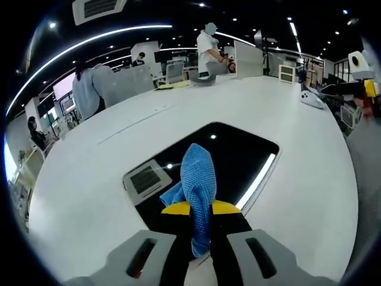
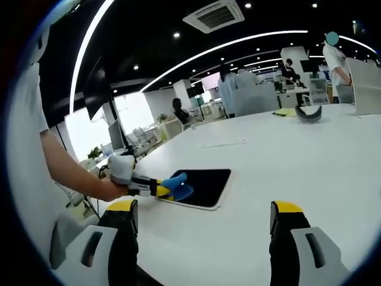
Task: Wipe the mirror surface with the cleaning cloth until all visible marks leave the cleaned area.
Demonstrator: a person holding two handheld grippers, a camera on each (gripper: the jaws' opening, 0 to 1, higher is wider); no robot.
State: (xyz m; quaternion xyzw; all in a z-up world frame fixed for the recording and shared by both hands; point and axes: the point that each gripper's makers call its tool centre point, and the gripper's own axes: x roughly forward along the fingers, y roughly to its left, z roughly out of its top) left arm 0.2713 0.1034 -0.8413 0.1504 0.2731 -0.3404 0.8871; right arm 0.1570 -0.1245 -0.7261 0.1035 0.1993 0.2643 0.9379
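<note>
One blue cloth (image 1: 198,185), one mirror (image 1: 235,156), two hand-held grippers.

Blue cloth (image 1: 198,185) of nubby woven microfibre at frame centre, glossy dark reflective mirror (image 1: 238,152) behind it, smooth matt white worktop (image 1: 297,179) all round, yellow-tipped matt black plastic gripper (image 1: 200,210).

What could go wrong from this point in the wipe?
1. The cloth hangs bunched from the left gripper, so little of it may meet the mirror and marks could stay.
2. The mirror lies loose on the table; wiping may slide it.
3. The right gripper is open and apart, not bracing it.
</note>
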